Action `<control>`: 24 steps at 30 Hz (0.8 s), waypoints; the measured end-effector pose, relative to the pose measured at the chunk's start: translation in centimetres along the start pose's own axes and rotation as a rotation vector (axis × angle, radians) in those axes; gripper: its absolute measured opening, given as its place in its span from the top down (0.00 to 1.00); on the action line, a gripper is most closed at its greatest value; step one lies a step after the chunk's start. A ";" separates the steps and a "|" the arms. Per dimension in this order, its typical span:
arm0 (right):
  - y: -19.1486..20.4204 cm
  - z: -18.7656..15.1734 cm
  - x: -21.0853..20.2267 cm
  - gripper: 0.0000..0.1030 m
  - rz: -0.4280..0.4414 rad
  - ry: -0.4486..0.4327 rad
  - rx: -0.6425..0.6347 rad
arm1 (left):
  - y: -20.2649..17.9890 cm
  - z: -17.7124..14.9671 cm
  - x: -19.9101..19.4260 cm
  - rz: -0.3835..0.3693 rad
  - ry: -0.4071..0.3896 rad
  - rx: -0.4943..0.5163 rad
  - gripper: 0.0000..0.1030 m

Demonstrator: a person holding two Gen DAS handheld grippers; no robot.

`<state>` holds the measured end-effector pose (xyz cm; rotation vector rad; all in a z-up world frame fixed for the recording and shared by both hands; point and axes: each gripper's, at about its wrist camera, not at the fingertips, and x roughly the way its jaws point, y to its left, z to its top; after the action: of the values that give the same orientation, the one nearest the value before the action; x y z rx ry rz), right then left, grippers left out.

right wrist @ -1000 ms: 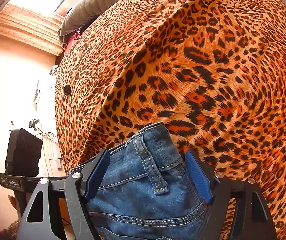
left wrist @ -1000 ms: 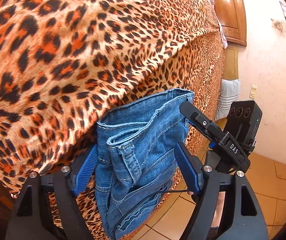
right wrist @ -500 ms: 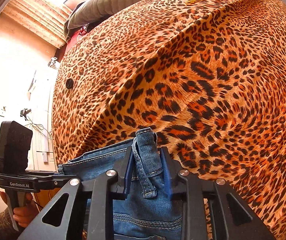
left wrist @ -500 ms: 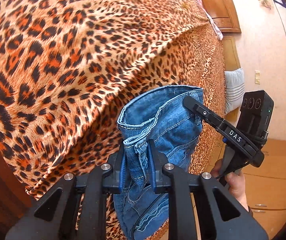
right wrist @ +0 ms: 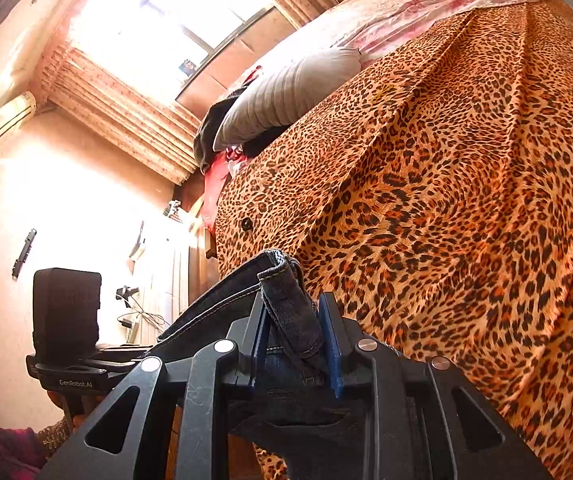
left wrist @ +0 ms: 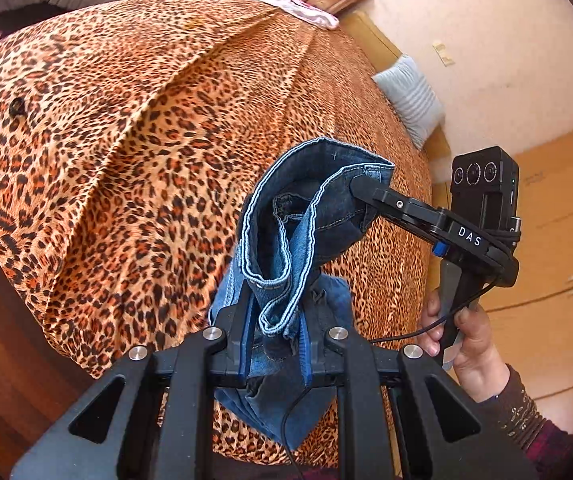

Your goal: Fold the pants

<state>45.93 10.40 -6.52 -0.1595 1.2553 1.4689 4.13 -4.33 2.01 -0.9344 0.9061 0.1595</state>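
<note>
While the left gripper (left wrist: 276,344) has its jaws clamped on the jeans' (left wrist: 286,236) waistband, the right gripper (left wrist: 360,188) pinches the far end above the leopard-print bed (left wrist: 126,140); a striped pillow (left wrist: 410,96) leans by the wall. From the right wrist, jaws grip a belt loop (right wrist: 292,312); a grey pillow (right wrist: 286,96) lies below the window (right wrist: 158,20).

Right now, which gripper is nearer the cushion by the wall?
Right. The right gripper, clamped on the jeans, is on the side of the bed where the cushion is. The left gripper clamps the jeans farther from it.
</note>
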 end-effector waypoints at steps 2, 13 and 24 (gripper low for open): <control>0.0 -1.9 -2.7 0.75 0.007 -0.031 0.006 | -2.2 -1.4 0.2 0.003 0.024 0.063 0.85; -4.6 -16.2 -10.4 0.72 -0.082 -0.066 0.085 | -7.0 -11.2 9.1 -0.015 0.312 0.202 0.84; -10.9 -25.0 -13.1 0.39 -0.335 0.088 0.184 | -2.2 -16.9 9.4 0.011 0.404 0.037 0.43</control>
<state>45.99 -18.77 -14.46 -0.2992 1.3544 1.0637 0.95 -20.68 -7.97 -0.9436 1.2821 -0.0407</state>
